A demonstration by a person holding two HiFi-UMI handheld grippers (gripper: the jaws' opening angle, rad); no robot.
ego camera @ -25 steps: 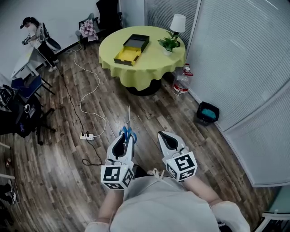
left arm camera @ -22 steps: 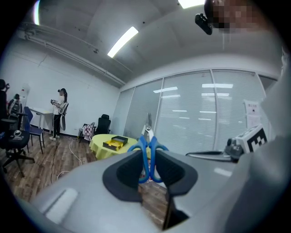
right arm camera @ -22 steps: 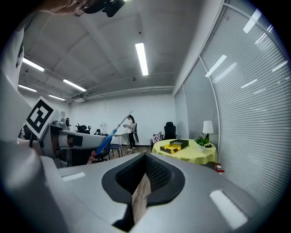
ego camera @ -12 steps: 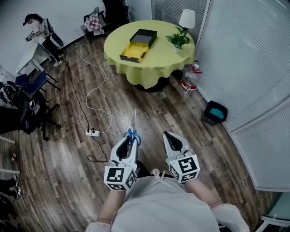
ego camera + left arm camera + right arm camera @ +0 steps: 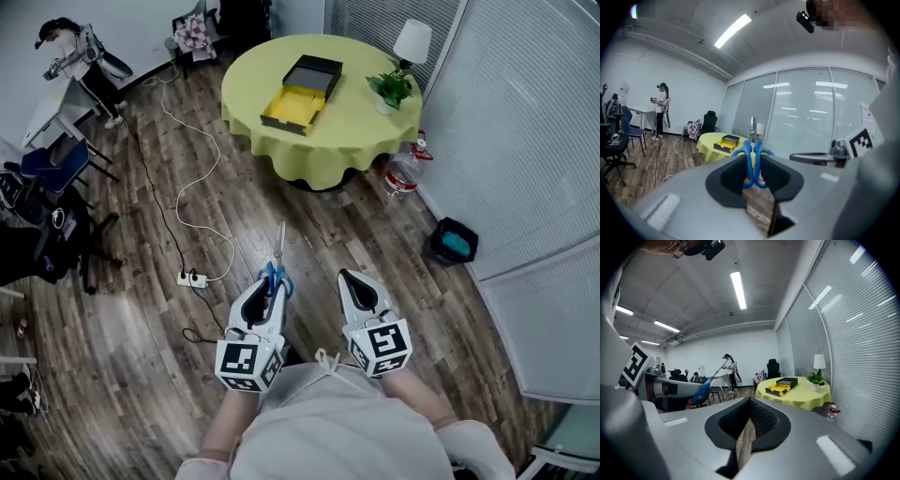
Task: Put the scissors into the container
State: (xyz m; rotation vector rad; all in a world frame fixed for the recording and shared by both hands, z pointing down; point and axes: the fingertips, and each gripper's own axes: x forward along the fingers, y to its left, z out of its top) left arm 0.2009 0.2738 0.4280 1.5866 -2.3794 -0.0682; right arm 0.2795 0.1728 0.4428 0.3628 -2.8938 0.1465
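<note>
Blue-handled scissors [image 5: 275,267] sit clamped between the jaws of the left gripper [image 5: 267,287], held by the handle loops with the metal blades pointing away toward 12 o'clock, above the wooden floor [image 5: 141,309]. The left gripper view shows the loops [image 5: 752,157] pinched upright in the narrow slot of that gripper [image 5: 752,177]. The right gripper [image 5: 352,283] hangs just beside it at 3 o'clock, jaws brought together with only a thin slit between them and nothing inside, as the right gripper view [image 5: 743,437] confirms. Well apart at 12 o'clock stands a round surface [image 5: 347,131] under a yellow-green cloth. On it lies the container [image 5: 302,82], an open box with a yellow half and a black half, and at its 3 o'clock a potted plant [image 5: 392,89] and a white lamp [image 5: 412,42]. A white cable runs to a power strip [image 5: 190,278] at 9 o'clock of the scissors.
</note>
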